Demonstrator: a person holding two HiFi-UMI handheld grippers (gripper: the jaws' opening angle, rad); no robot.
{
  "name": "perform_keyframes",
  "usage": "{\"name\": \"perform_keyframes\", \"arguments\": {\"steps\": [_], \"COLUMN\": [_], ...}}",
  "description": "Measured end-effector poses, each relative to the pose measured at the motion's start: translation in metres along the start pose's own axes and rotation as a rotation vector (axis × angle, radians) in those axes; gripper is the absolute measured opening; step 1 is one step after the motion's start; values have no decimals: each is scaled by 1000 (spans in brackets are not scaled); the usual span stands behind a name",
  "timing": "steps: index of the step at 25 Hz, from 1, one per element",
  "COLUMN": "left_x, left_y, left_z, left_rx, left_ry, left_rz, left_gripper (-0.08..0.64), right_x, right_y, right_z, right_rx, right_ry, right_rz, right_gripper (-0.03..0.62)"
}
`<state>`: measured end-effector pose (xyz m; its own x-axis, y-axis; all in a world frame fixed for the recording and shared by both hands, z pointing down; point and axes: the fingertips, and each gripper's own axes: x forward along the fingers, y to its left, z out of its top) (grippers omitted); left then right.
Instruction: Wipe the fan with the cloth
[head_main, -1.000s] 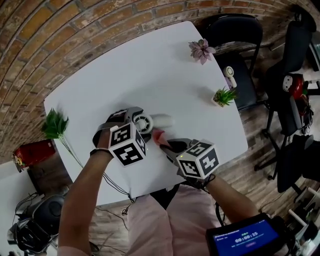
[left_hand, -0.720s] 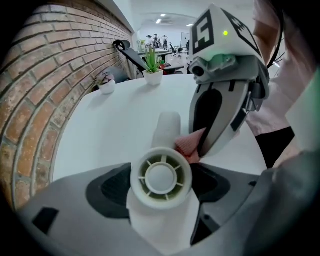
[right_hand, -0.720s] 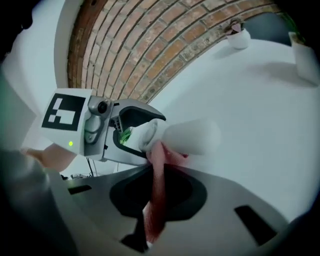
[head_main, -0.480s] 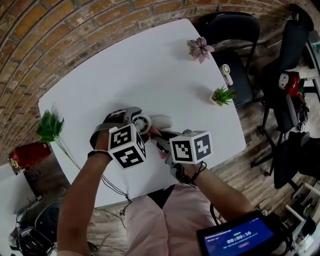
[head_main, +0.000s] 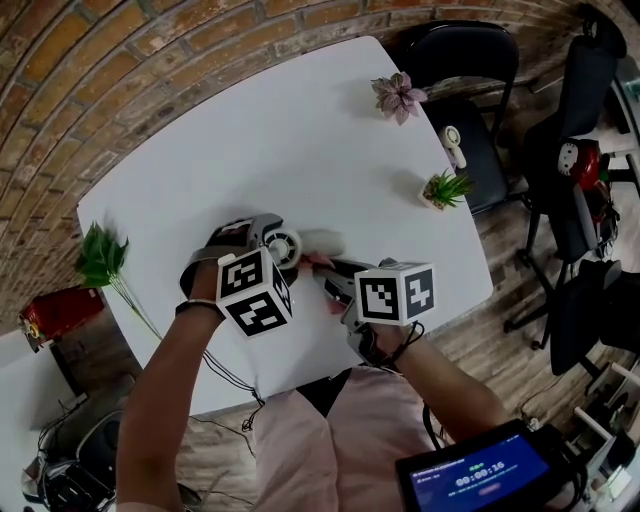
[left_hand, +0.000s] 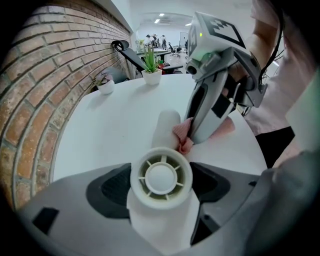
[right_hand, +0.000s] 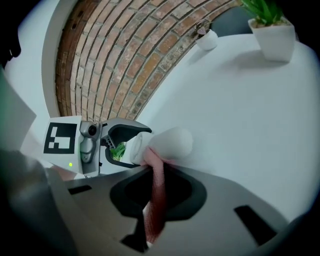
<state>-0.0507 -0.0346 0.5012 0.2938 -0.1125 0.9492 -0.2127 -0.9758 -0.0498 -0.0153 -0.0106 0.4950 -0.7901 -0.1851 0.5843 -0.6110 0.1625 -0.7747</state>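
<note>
A small white hand fan lies across the white table (head_main: 250, 130); its round grille head (head_main: 284, 245) (left_hand: 161, 177) sits between the jaws of my left gripper (head_main: 272, 240) (left_hand: 161, 186), which is shut on it. The fan's smooth white body (left_hand: 166, 125) (right_hand: 171, 142) sticks out past those jaws. My right gripper (head_main: 320, 270) (right_hand: 153, 172) is shut on a pink cloth (right_hand: 156, 195) (left_hand: 184, 136) (head_main: 318, 263), and the cloth's bunched end presses against the side of the fan's body. In the right gripper view the left gripper (right_hand: 116, 140) shows behind the fan.
A pink flower in a pot (head_main: 398, 97) and a small green potted plant (head_main: 445, 190) stand near the table's far right edge. A leafy green sprig (head_main: 100, 255) lies at the left edge. A black chair (head_main: 470, 70) stands beyond the table, and a tablet (head_main: 480, 470) shows at the bottom right.
My right gripper has slid left toward the fan and rolled, so its marker cube shows another face, bringing the cloth against the fan's body. The left gripper has held still with the fan.
</note>
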Motion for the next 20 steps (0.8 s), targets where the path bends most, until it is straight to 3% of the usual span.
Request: {"name": "perform_keyframes", "arguments": {"steps": [20], "left_x": [1], "left_y": [-1], "left_z": [0], "left_rx": [9], "left_ry": [19], "left_rz": [-10], "left_gripper": [371], "right_x": [-28], "right_y": [-24], "right_z": [6], "right_rx": [37], "right_ry": [-40], "right_rz": [-29], "right_gripper": [34]}}
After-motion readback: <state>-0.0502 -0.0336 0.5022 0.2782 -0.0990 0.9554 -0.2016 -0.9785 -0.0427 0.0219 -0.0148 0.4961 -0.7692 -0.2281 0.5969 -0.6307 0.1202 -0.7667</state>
